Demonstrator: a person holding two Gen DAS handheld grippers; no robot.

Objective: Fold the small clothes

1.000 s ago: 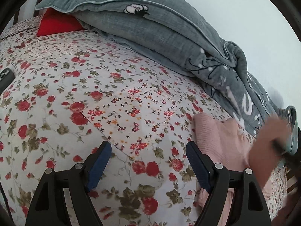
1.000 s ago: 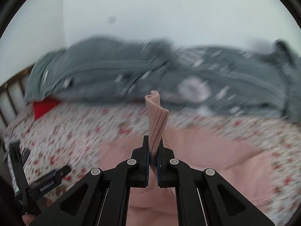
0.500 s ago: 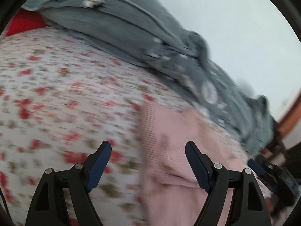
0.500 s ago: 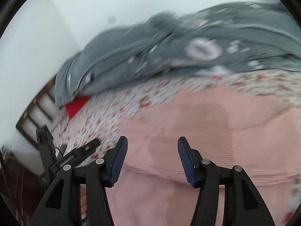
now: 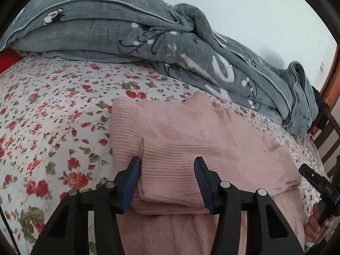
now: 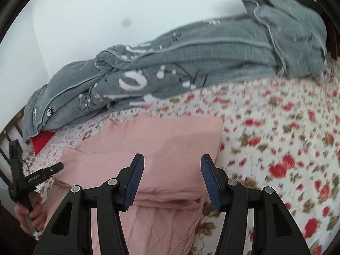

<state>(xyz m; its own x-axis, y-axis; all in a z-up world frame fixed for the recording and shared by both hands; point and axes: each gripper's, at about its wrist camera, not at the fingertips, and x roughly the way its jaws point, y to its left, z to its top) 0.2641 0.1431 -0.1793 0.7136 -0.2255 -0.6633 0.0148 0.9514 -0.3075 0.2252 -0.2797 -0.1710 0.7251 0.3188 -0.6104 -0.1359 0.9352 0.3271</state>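
You let go of the pink sweater (image 6: 161, 140) a moment earlier: your right gripper (image 6: 172, 176), pinched on a fold then, stood wide and empty. Your left gripper (image 5: 167, 180) was wide too, straddling the sleeve laid across the garment on the bed (image 5: 53, 110). That fold looked done.

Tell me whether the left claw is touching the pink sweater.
Cannot tell. In the left wrist view the open left claw straddles the folded cuff of the pink sweater; its left finger overlaps the knit edge, but contact isn't plain.

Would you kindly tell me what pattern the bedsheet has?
The bedsheet is white with red roses and olive leaves, sharpest in the left wrist view.
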